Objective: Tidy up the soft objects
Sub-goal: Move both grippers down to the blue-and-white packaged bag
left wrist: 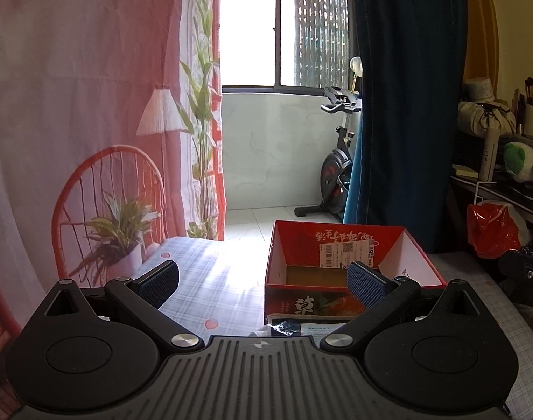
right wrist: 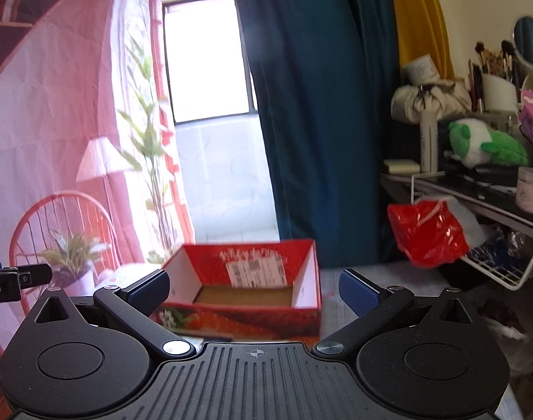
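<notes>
A red cardboard box (left wrist: pixel 339 245) with a white label stands on the checked tablecloth; its brown bottom shows nothing inside. The right wrist view has the same box (right wrist: pixel 245 280) straight ahead. My left gripper (left wrist: pixel 263 285) is open, held above the cloth just in front of the box, nothing between its fingers. My right gripper (right wrist: pixel 254 292) is open too, facing the box's front wall with nothing held. A green and white plush toy (right wrist: pixel 483 141) lies on the cluttered shelf at right, also seen as a plush (left wrist: pixel 523 164) at the left view's far right edge.
A plastic-wrapped packet (left wrist: pixel 301 329) lies on the cloth just before the box. A red plastic bag (right wrist: pixel 429 236) hangs off the shelf edge. A white wire rack (right wrist: pixel 504 269), brushes and jars crowd the right. A dark blue curtain (right wrist: pixel 318 105) hangs behind; an exercise bike (left wrist: pixel 336 164) stands by the window.
</notes>
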